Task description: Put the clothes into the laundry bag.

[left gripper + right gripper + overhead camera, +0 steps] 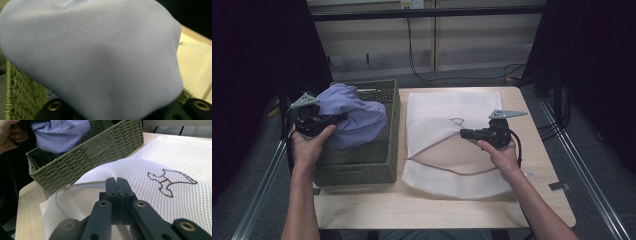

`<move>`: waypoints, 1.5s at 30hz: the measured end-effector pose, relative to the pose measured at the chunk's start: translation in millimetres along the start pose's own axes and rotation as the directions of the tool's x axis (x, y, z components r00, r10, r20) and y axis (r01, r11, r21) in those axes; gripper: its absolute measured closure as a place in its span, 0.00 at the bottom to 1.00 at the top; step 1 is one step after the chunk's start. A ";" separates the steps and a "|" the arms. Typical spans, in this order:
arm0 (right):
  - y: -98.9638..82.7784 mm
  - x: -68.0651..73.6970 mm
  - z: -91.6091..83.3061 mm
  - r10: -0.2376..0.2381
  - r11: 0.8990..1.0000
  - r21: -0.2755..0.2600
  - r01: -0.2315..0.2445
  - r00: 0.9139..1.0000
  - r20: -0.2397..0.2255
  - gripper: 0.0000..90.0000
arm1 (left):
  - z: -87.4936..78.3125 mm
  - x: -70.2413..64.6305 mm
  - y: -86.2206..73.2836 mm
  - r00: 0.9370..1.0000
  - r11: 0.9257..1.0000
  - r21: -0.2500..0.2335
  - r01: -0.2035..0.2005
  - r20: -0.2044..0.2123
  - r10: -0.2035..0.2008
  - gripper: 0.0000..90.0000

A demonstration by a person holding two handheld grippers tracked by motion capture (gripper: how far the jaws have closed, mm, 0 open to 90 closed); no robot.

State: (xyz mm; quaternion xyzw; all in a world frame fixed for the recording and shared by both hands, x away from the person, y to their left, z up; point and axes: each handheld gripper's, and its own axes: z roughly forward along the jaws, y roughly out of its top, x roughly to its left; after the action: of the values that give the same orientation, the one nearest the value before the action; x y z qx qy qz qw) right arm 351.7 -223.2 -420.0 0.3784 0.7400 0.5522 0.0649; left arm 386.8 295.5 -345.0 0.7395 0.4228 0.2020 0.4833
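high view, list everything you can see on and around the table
garment: one, lilac, held over the basket
basket: one, green woven, table's left side
mesh laundry bag: one, white, brown outline drawing, mouth lifted open, right of the basket
table: one, light wood
left gripper: one, black, shut on the garment
right gripper: one, black, shut on the mesh laundry bag's upper edge
hands: two, each holding a gripper

Overhead forward-down, two close gripper views, basket (362,170) shared
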 end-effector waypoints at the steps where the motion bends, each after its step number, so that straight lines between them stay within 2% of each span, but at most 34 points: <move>1: 0.0 0.4 0.1 -0.003 1.000 0.000 0.003 1.000 0.001 0.99 | -1.6 -0.5 -0.3 1.000 1.000 -0.006 0.000 -0.001 0.000 0.86; 4: 0.1 1.2 0.6 -0.003 1.000 0.004 0.003 1.000 0.003 0.99 | -5.6 -3.9 -2.5 1.000 1.000 -0.019 -0.011 -0.011 0.011 0.86; 9: -0.4 1.3 1.5 -0.006 1.000 0.011 0.006 1.000 -0.004 1.00 | -10.6 -6.5 -8.2 1.000 0.998 -0.058 0.003 -0.006 -0.003 0.86; 15: -1.0 1.7 3.1 -0.007 1.000 0.016 0.007 1.000 -0.008 0.99 | -20.8 -11.4 -4.2 1.000 0.996 -0.085 -0.014 -0.015 0.013 0.86; 17: -1.0 1.9 3.2 -0.007 1.000 0.018 0.007 1.000 -0.008 0.99 | -25.6 -12.2 -2.9 1.000 0.994 -0.110 -0.003 -0.017 0.001 0.86; 21: -1.8 1.1 3.5 -0.009 1.000 0.021 0.009 1.000 -0.009 0.99 | -33.0 -15.7 0.6 1.000 0.992 -0.127 -0.015 -0.027 0.012 0.86; 26: -2.1 1.9 3.4 -0.010 1.000 0.025 0.011 1.000 -0.008 0.99 | -39.5 -18.1 2.9 1.000 0.987 -0.161 -0.011 -0.009 0.010 0.86; 28: -2.3 1.7 3.4 -0.008 1.000 0.024 0.009 1.000 -0.007 1.00 | -41.2 -20.6 3.8 1.000 0.984 -0.176 -0.012 -0.017 0.009 0.86; 29: -2.5 1.6 3.6 -0.009 1.000 0.025 0.009 1.000 -0.007 1.00 | -42.3 -20.2 4.3 1.000 0.984 -0.180 -0.009 0.003 0.010 0.86; 30: -2.5 1.7 3.5 -0.009 1.000 0.025 0.009 1.000 -0.006 0.99 | -43.2 -21.2 4.8 1.000 0.983 -0.185 -0.007 0.004 0.008 0.86; 32: -2.5 2.0 3.3 -0.013 1.000 0.025 0.013 1.000 -0.007 0.99 | -45.9 -23.4 6.1 1.000 0.981 -0.192 -0.015 -0.009 0.013 0.86; 42: -1.9 2.2 3.6 -0.018 0.999 0.027 0.018 1.000 -0.006 1.00 | -61.4 -34.2 13.8 0.999 0.970 -0.239 -0.043 0.004 0.046 0.86; 45: -1.7 2.9 3.3 -0.018 0.999 0.028 0.018 1.000 -0.004 1.00 | -66.7 -36.9 15.9 0.998 0.969 -0.242 -0.054 0.004 0.057 0.86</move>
State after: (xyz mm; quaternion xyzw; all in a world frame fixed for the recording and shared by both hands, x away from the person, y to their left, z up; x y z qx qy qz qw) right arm 350.6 -219.0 -421.8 0.3718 0.7512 0.5417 0.0631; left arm 325.7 298.7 -296.7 0.6877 0.3715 0.2613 0.5664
